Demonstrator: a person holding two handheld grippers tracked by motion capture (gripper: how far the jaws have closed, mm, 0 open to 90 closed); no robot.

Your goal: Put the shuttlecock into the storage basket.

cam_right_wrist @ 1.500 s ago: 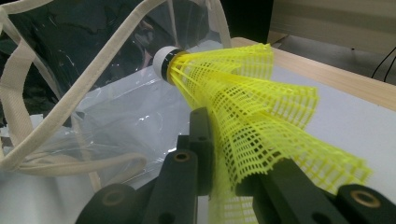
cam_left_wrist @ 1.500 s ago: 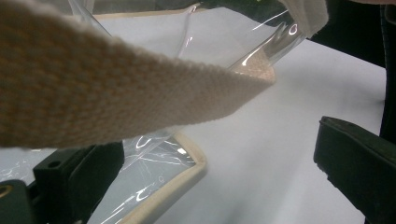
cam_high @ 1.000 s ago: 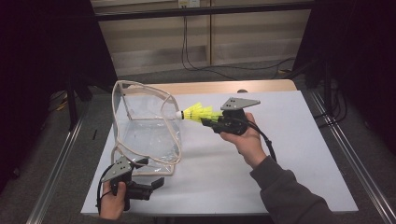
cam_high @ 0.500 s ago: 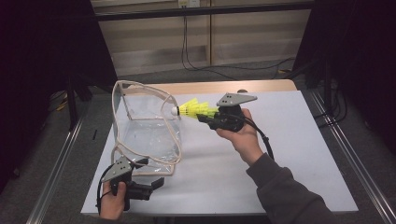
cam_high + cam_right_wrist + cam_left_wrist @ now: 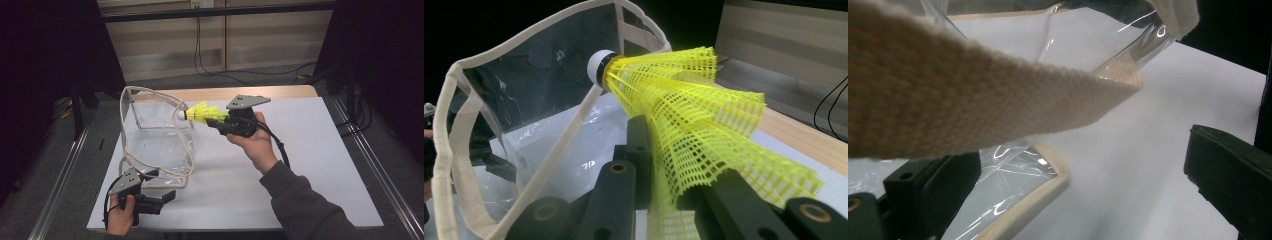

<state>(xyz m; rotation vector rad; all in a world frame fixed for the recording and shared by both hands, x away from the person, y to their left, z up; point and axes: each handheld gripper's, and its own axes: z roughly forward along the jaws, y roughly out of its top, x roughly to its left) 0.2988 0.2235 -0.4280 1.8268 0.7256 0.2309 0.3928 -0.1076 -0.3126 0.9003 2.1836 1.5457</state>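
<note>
White board covers the table [image 5: 310, 150], with dark curtains on both sides and a pale wall with cables at 12 o'clock. Your clear bag [image 5: 155, 130] stands at 9 o'clock of the board's centre, its mouth edged with beige webbing and tipped toward 3 o'clock. The yellow shuttlecock [image 5: 202, 113] sits right at that mouth, white cork leading, just at the rim's 3 o'clock edge.

To do this step well, I judge you should aim the cork through the opening rather than at the webbing: the right gripper view has the cork [image 5: 600, 66] close against the rim strap, so lift a touch or angle down past it. Carry the skirt fully past the rim before you let go, so it drops to the bag's floor and not back onto the board. Keep the bag steady so the mouth does not sag.

Your right gripper [image 5: 225, 121] has its jaws narrow, pinched on the mesh skirt, which crumples between them. Your left gripper [image 5: 162, 197], at 7 o'clock, stands with jaws wide apart; the bag's lower rim lies by one jaw, the pads not pressing on it
</note>
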